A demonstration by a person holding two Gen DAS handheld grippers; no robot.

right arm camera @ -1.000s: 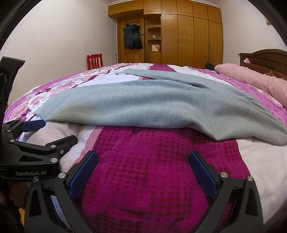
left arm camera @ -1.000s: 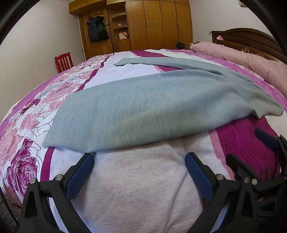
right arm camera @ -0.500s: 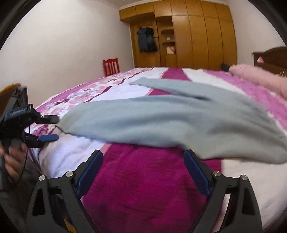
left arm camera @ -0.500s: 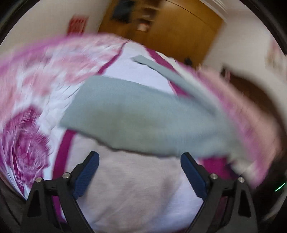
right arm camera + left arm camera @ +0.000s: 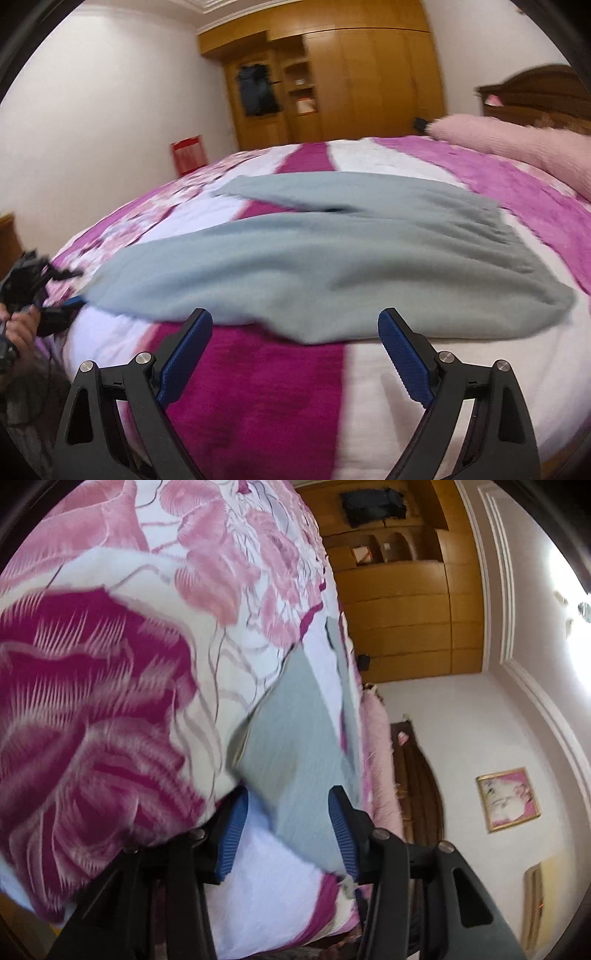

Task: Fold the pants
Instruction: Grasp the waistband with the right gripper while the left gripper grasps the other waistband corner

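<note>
I see grey pants (image 5: 314, 258) flat on the bedspread (image 5: 258, 387). My left gripper (image 5: 288, 830) straddles their leg hem, unclosed; right gripper (image 5: 295, 354) gapes before the waist.

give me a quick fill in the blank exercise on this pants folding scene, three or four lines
1. The grey-blue knit pants lie spread on a bed covered by a ____ and white floral bedspread.
2. The right gripper hovers with its jaws ____, short of the pants' near edge.
3. The left gripper has its jaws on either side of the pants' ____ end.
4. Behind the bed stands a ____ wardrobe.

Missing words: magenta; open; leg; wooden
</note>
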